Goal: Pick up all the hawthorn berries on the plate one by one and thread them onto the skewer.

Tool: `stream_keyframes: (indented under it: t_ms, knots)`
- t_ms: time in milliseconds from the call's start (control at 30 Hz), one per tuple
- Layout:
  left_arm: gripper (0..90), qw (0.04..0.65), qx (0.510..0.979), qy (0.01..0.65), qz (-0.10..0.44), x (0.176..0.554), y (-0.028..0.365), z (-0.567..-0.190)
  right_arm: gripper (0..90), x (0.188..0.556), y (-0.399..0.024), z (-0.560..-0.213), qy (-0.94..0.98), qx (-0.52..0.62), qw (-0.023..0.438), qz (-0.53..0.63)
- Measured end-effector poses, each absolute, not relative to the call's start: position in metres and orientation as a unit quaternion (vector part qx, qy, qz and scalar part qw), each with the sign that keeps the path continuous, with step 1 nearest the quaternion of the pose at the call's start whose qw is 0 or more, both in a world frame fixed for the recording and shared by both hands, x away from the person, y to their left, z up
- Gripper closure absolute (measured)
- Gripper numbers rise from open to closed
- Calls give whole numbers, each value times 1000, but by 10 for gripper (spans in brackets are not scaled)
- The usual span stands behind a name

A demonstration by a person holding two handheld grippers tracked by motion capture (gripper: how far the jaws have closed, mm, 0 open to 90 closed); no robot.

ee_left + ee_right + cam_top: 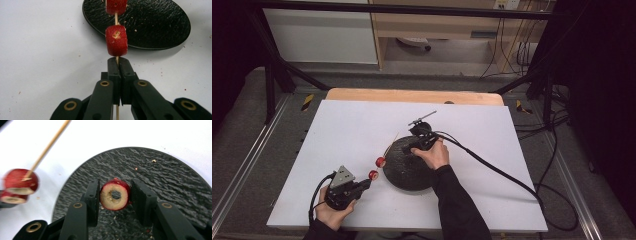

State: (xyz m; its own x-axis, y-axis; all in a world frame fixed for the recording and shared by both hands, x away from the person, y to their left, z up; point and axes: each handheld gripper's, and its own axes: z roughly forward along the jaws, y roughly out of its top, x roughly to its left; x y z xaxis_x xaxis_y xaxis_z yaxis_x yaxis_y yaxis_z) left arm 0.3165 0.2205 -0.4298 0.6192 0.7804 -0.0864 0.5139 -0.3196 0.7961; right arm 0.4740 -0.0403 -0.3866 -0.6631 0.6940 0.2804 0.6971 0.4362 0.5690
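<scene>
My left gripper (117,65) has its two black jaws pressed together on a thin wooden skewer (116,19), which runs straight up the view from between them. Two red fruit pieces are threaded on it. The nearer piece (116,43) sits just beyond the jaw tips, its cut face pale at the centre. The farther piece (116,6) is at the top edge, partly cut off. Both lie over the near rim of a round black textured plate (155,25), which carries pale crumbs. The plate rests on a white worktop (45,55) flecked with small specks.
</scene>
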Motion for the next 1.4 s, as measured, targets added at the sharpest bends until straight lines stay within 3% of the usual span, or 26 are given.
stream_keyframes:
  t_ms: [733, 1400]
  knots:
    - [886, 419, 799, 402, 156, 315, 217, -430, 610, 418, -88, -400, -696, -454, 28, -556]
    - [887, 422, 801, 396, 153, 313, 214, -429, 611, 407, -93, -409, -594, -466, -5, -656]
